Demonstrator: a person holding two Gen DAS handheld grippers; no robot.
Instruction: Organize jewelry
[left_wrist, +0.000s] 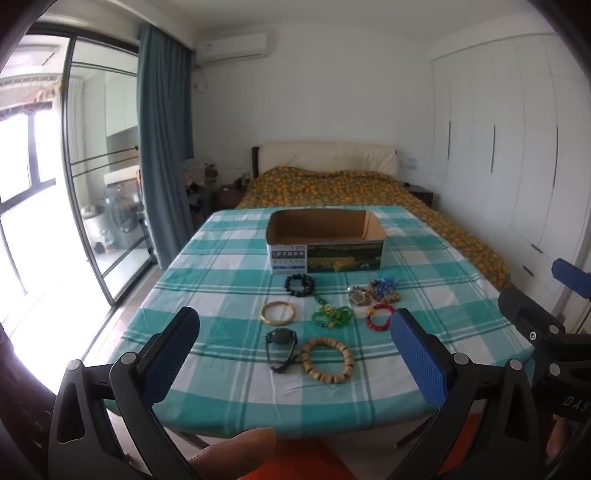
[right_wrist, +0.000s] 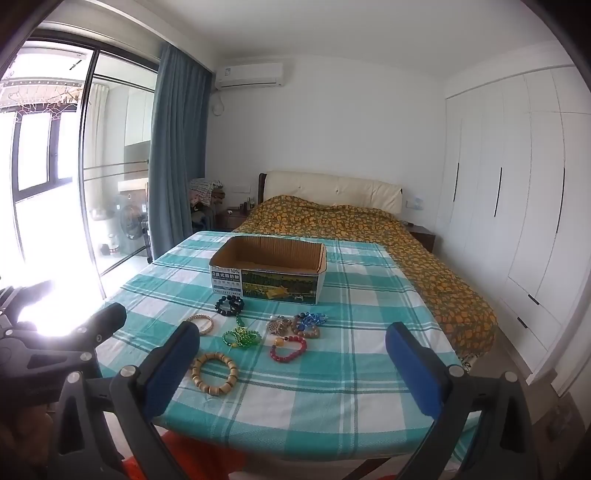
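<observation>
Bedroom daylight from the glass doors falls on a worktop (left_wrist: 229, 387) covered in teal-and-white checked cloth, with a bed (left_wrist: 354, 184) in a yellow-flowered cover behind it. An open cardboard box (left_wrist: 325, 240), seemingly empty, stands toward the far side of the worktop, and the jewelry lies loose in front of it: a dark bead bracelet (left_wrist: 300, 285) nearest the box, a gold bangle (left_wrist: 278, 313), a green bead strand (left_wrist: 330, 315), a red bead bracelet (left_wrist: 377, 317), a tangled heap of mixed pieces (left_wrist: 373, 293), a black watch (left_wrist: 281, 345) and a wooden bead bracelet (left_wrist: 327, 360) closest to the near edge. Both the left gripper (left_wrist: 295, 358) and the right gripper (right_wrist: 293, 369) hang over the near edge with jaws spread wide and nothing between them, so no piece has been taken up yet. The step in hand looks like choosing a first piece, presumably for the box. A good start would be one that lies apart from the others, such as the wooden bead bracelet or the watch, so the jaws close on one item only. Coming down steeply, with one pad inside the ring and one outside, should pinch the beads cleanly without dragging the cloth. The tangled heap is better left until its neighbours are gone.
</observation>
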